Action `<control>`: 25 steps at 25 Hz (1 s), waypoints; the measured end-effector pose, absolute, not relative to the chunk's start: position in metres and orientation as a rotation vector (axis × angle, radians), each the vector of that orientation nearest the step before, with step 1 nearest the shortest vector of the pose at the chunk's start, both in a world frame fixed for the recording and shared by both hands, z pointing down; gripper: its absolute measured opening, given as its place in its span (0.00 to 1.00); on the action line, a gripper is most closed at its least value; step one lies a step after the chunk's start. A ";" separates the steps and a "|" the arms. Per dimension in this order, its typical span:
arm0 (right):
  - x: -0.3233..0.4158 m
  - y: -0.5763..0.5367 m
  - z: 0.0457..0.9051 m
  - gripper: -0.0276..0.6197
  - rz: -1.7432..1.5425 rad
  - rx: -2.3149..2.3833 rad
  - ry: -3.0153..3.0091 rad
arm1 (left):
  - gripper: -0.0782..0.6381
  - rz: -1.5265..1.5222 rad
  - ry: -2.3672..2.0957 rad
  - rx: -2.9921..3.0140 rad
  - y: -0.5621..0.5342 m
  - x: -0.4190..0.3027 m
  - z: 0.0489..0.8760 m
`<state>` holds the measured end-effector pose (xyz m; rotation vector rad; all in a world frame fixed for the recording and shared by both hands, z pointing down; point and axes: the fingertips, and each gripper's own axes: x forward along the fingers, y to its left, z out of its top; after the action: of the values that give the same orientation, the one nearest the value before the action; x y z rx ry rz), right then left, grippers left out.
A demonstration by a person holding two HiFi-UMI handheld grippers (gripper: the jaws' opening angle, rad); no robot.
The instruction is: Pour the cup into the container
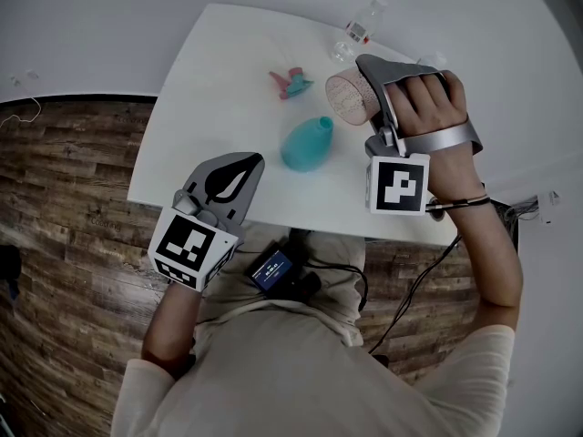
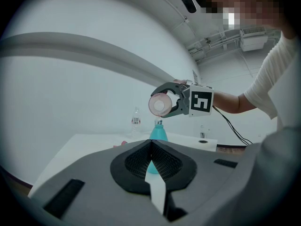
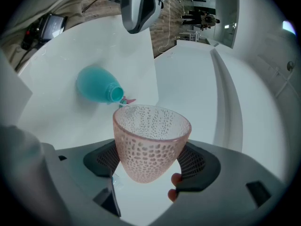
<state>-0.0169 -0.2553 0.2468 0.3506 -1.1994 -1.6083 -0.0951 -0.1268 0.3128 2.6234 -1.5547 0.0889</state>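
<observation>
Left claw (image 1: 256, 161) rests with jaws together; right claw (image 1: 365, 103), tipped sideways, clamps the cup (image 1: 342, 96).

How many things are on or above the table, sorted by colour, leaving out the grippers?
Teal: 1, the container
Pink: 1, the cup
Clear: 1, the bottle
Pink and teal: 1, a small piece
Total: 4 that show clearly

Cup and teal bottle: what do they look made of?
The cup looks like translucent pink glass or hard plastic: light passes through its dimpled wall. The bottle looks like opaque teal plastic, smooth and matte, without sharp glints; ceramic cannot be ruled out.
</observation>
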 end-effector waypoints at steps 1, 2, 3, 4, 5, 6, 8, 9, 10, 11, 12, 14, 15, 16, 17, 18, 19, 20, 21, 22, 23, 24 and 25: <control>-0.018 -0.255 0.247 0.62 -1.618 0.347 -1.198 | 0.12 0.089 -1.554 2.623 -0.127 -0.095 0.313; -0.019 -0.254 0.247 0.62 -1.629 0.345 -1.198 | 0.12 0.089 -1.554 2.622 -0.127 -0.095 0.314; -0.021 -0.253 0.247 0.62 -1.643 0.343 -1.200 | 0.12 0.090 -1.554 2.621 -0.127 -0.096 0.314; -0.023 -0.252 0.246 0.62 -1.661 0.342 -1.202 | 0.12 0.090 -1.554 2.619 -0.127 -0.096 0.315; -0.025 -0.250 0.245 0.62 -1.679 0.342 -1.204 | 0.12 0.091 -1.555 2.617 -0.127 -0.096 0.315; -0.027 -0.249 0.244 0.62 -1.692 0.342 -1.207 | 0.12 0.091 -1.556 2.615 -0.126 -0.097 0.316; -0.027 -0.247 0.245 0.62 -1.701 0.343 -1.203 | 0.12 0.092 -1.558 2.612 -0.126 -0.097 0.317; -0.026 -0.246 0.246 0.62 -1.711 0.344 -1.193 | 0.12 0.093 -1.559 2.610 -0.126 -0.097 0.318; -0.027 -0.246 0.245 0.62 -1.732 0.344 -1.178 | 0.12 0.094 -1.559 2.609 -0.126 -0.098 0.318; -0.028 -0.245 0.245 0.62 -1.762 0.343 -1.159 | 0.12 0.095 -1.560 2.608 -0.126 -0.098 0.318; -0.029 -0.243 0.243 0.62 -1.800 0.340 -1.136 | 0.12 0.095 -1.561 2.607 -0.126 -0.098 0.318; -0.031 -0.239 0.242 0.62 -1.883 0.331 -1.082 | 0.12 0.097 -1.561 2.604 -0.126 -0.098 0.319; -0.031 -0.237 0.241 0.62 -1.918 0.327 -1.055 | 0.12 0.098 -1.561 2.604 -0.125 -0.097 0.318; -0.031 -0.236 0.241 0.62 -1.943 0.325 -1.031 | 0.12 0.099 -1.560 2.604 -0.125 -0.097 0.318; -0.031 -0.237 0.242 0.62 -1.954 0.324 -1.017 | 0.12 0.099 -1.561 2.605 -0.126 -0.097 0.317; -0.030 -0.239 0.242 0.62 -1.949 0.326 -1.018 | 0.12 0.098 -1.562 2.607 -0.126 -0.097 0.316; -0.028 -0.242 0.243 0.62 -1.931 0.334 -1.036 | 0.12 0.097 -1.563 2.610 -0.127 -0.096 0.316; -0.026 -0.245 0.244 0.62 -1.903 0.349 -1.069 | 0.12 0.095 -1.564 2.611 -0.127 -0.096 0.316; -0.023 -0.248 0.244 0.62 -1.869 0.371 -1.112 | 0.12 0.094 -1.566 2.611 -0.127 -0.095 0.316; -0.021 -0.251 0.245 0.62 -1.834 0.395 -1.155 | 0.12 0.095 -1.567 2.610 -0.127 -0.094 0.317; -0.019 -0.253 0.245 0.62 -1.803 0.417 -1.192 | 0.12 0.097 -1.568 2.607 -0.126 -0.094 0.318; -0.017 -0.254 0.245 0.62 -1.778 0.438 -1.219 | 0.12 0.099 -1.569 2.605 -0.125 -0.094 0.319; -0.015 -0.255 0.245 0.62 -1.757 0.456 -1.244 | 0.12 0.100 -1.570 2.603 -0.125 -0.094 0.320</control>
<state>-0.0154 -0.2550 0.2449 0.4559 -1.2436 -1.7566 -0.0935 -0.1249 0.3200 2.6032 -1.5703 0.1004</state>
